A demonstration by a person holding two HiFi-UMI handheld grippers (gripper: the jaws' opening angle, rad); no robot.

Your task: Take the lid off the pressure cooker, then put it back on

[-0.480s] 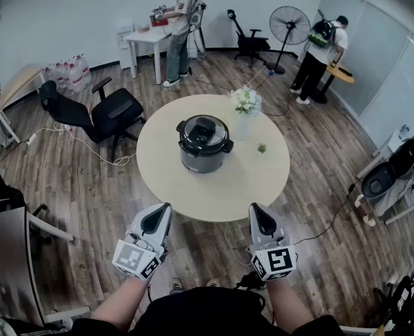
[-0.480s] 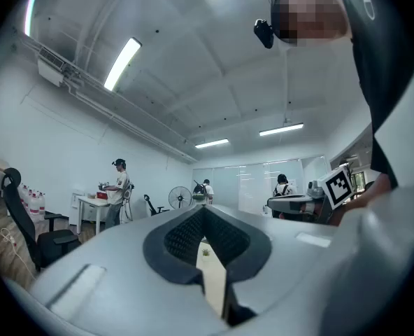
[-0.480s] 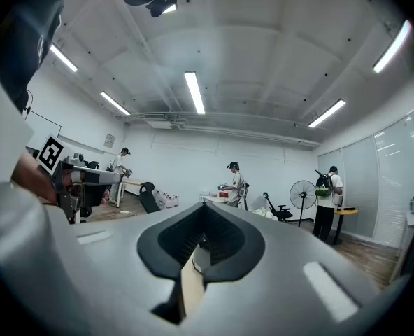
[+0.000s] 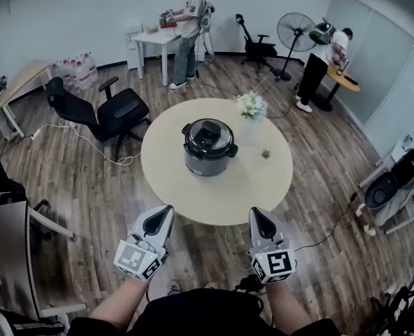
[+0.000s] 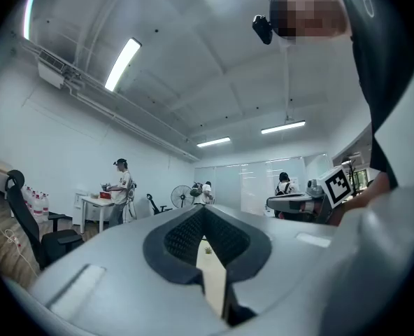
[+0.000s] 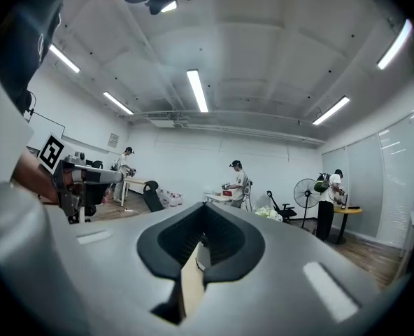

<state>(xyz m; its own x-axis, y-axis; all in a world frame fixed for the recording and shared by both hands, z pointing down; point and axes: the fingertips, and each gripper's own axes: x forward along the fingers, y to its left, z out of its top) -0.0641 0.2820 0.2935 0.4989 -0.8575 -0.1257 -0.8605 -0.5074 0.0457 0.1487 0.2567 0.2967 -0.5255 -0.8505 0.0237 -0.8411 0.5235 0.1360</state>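
The lidded pressure cooker (image 4: 208,146) is sitting mid-frame on the round desk (image 4: 249,187); left gripper (image 4: 157,221) and right gripper (image 4: 263,224) are hovering below, both closed, empty.

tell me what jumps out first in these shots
A dark cooker, lid on, sits at the middle of a round pale table, white flowers beside it. At the bottom, the left hand-held gripper and right hand-held gripper are shut and empty, near the table's front edge.

Glossy black lid (image 4: 208,136) on brushed-metal pressure cooker (image 4: 208,158); matt pale table (image 4: 256,187).
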